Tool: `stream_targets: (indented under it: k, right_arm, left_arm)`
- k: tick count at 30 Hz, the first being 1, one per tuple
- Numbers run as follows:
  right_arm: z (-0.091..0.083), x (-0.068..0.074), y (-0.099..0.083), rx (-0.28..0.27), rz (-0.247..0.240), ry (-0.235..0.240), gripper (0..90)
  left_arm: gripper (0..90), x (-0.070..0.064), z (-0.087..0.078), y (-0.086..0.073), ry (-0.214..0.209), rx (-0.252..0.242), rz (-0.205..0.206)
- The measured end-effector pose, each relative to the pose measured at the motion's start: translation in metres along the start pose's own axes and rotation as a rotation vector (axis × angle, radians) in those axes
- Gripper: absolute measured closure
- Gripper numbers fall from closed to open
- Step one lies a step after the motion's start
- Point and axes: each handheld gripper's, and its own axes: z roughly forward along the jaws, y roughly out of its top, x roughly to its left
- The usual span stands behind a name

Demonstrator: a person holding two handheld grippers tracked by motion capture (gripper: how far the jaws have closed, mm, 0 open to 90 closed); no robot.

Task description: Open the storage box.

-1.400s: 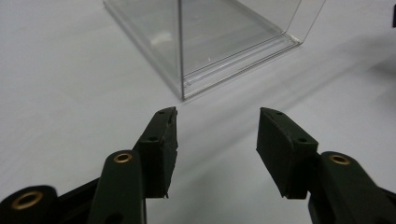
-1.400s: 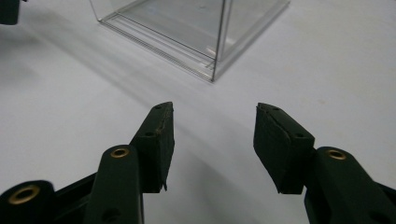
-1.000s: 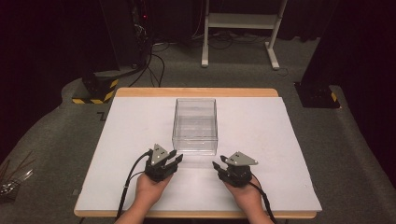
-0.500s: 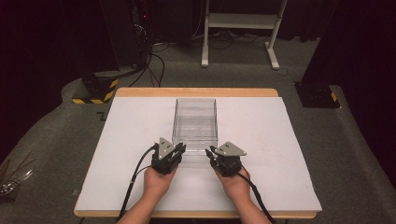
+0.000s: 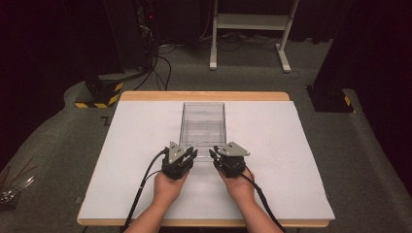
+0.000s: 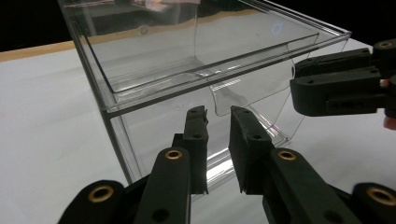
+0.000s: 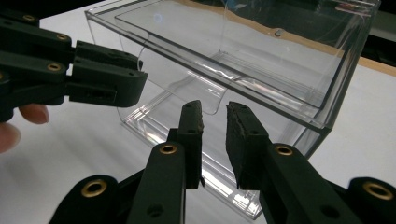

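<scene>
- Dark walls close in around a grey carpeted floor, and most of what stands at the back is lost in shadow; I can pick out a black stand with yellow-and-black hazard stripes at far left, cables on the floor beside it, and a white metal frame behind.
- At the left edge something thin and metallic lies on the floor, cut off and too dim to name.
- White and matte, the desk has a pale wooden edge along its far and near sides.
- Left gripper: black, hard plastic with brass-coloured rivets, held in the person's left hand, a black cable trailing back off the desk. In the left gripper view its fingers stand slightly apart, gripping nothing, close to the near wall of the box.
- A clear plastic box sits mid-desk, rectangular, open-topped, glossy and full of reflections. A curved clear tab shows on its near wall. Whether anything lies inside is hard to tell through the glare.
- Right gripper: same black build, grey three-cornered plate on top, held in the right hand. In the right gripper view its fingers are also slightly parted and hold nothing, near the box's near wall.
- Both grippers are just beside each other at the box's near end.
</scene>
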Motion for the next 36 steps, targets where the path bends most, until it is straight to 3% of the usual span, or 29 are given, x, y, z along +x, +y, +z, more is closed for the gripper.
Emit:
stream_targets:
  k: [18,36]
  right_arm:
    - [0.002,0.001,0.000,-0.002,-0.029,0.027,80.3]
    - [-0.018,0.012,-0.013,-0.027,-0.028,0.047,80.2]
  left_arm:
    - [77.7,-0.005,-0.001,0.002,-0.004,-0.004,0.032]
    - [78.7,-0.018,-0.022,-0.011,-0.032,-0.029,0.041]
